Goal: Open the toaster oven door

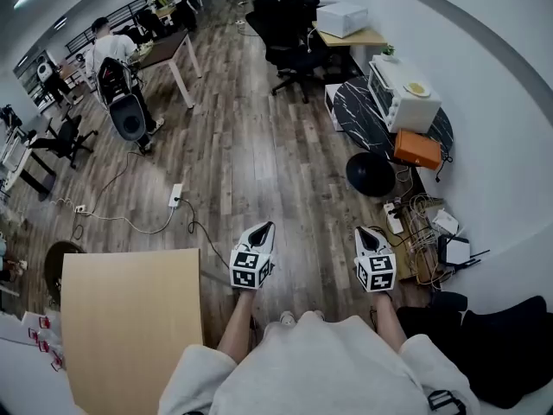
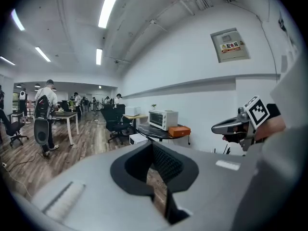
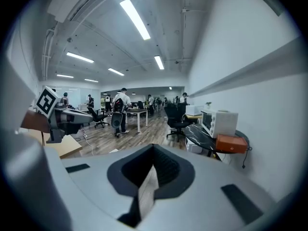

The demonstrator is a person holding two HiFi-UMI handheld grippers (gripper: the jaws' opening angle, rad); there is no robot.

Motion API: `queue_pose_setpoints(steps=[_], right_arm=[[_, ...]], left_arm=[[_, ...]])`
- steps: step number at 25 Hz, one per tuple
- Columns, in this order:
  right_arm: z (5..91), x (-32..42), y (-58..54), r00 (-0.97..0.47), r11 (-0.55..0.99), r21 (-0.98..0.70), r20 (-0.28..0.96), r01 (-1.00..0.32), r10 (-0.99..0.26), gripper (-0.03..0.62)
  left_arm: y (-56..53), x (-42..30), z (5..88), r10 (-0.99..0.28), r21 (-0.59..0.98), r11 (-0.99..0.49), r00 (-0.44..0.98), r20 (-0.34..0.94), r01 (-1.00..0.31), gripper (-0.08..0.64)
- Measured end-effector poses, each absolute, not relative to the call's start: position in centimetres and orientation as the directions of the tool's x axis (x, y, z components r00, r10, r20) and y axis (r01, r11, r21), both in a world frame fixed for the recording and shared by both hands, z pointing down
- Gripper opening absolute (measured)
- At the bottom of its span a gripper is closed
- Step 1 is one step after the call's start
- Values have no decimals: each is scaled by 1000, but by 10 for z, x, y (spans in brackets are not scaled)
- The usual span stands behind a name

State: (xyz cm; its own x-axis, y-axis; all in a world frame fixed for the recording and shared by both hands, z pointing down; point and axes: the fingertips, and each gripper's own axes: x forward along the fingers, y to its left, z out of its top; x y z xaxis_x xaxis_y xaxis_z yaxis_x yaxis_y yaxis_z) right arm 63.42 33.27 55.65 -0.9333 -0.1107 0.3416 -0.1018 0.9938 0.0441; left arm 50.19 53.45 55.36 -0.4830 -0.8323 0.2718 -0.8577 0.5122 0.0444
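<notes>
two tools, both empty: the left tool (image 1: 257, 234) and the right tool (image 1: 371, 236) each have their jaws pressed together on nothing. i hold them out over the wood floor (image 1: 259, 162), well short of the toaster oven (image 1: 399, 93). it sits on a dark round table (image 1: 350, 115) by the wall (image 1: 501, 76), with an orange box (image 1: 418, 150) just beside it. i'd judge the oven light enough to skid on that smooth top, and its glass door fragile and probably hinged at the bottom. so i'd take the handle along the upper edge and pull out and down gently, though the handle is too small to make out. the head view shows the oven's roof with a pale plate (image 1: 416, 89) on it. only the gripper views show the door (image 3: 210, 123) face-on.
</notes>
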Motion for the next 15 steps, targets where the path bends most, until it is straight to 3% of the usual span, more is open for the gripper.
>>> queue_pose_setpoints(steps=[2, 4, 6, 15], right_arm=[[554, 635, 331, -938, 995, 34, 332, -96, -102, 14], [553, 635, 329, -941, 995, 31, 324, -91, -96, 14], [553, 635, 326, -942, 996, 37, 321, -86, -94, 14], [561, 639, 303, -943, 994, 77, 319, -77, -97, 14]], left_arm=[[530, 505, 551, -844, 43, 497, -471, 256, -867, 14], [521, 508, 551, -857, 49, 473, -446, 256, -880, 191], [514, 510, 553, -860, 48, 467, -441, 258, -883, 238], [484, 521, 558, -871, 52, 449, -424, 246, -892, 249]])
